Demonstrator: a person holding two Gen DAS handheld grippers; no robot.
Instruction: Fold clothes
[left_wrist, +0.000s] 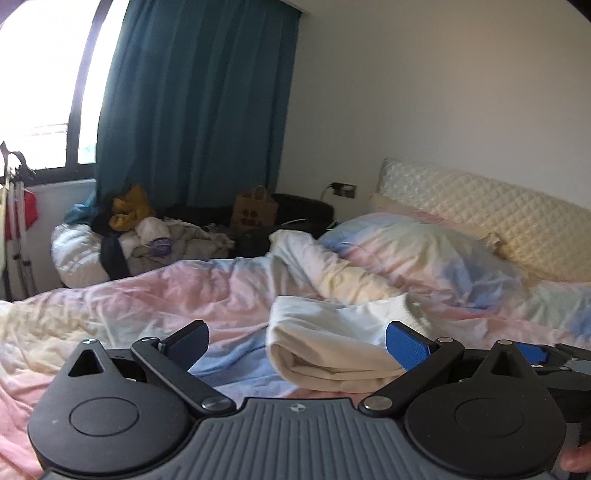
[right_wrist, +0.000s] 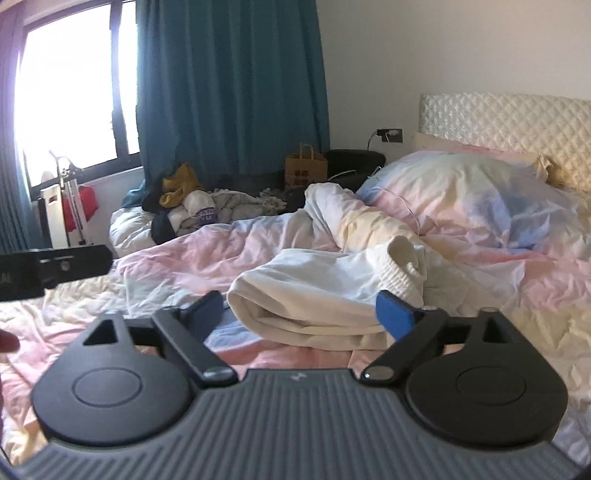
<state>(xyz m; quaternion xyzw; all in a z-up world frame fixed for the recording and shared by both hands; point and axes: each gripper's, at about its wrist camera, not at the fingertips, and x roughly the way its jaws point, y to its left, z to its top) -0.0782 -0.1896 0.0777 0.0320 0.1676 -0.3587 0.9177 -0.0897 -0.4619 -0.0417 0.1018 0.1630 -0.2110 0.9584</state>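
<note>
Both the left gripper (left_wrist: 297, 341) and right gripper (right_wrist: 299, 314) hang spread wide and empty over the bed (left_wrist: 129, 295), where the folded white garment (right_wrist: 314, 295) lies soft, light and floppy, best pinched at its thick folded edge.

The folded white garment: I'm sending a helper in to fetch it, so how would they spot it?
Start at the quilted headboard, then the pastel duvet. The folded white garment lies mid-bed, plain cream with a ribbed cuff, unlike the tie-dye bedding around it.
</note>
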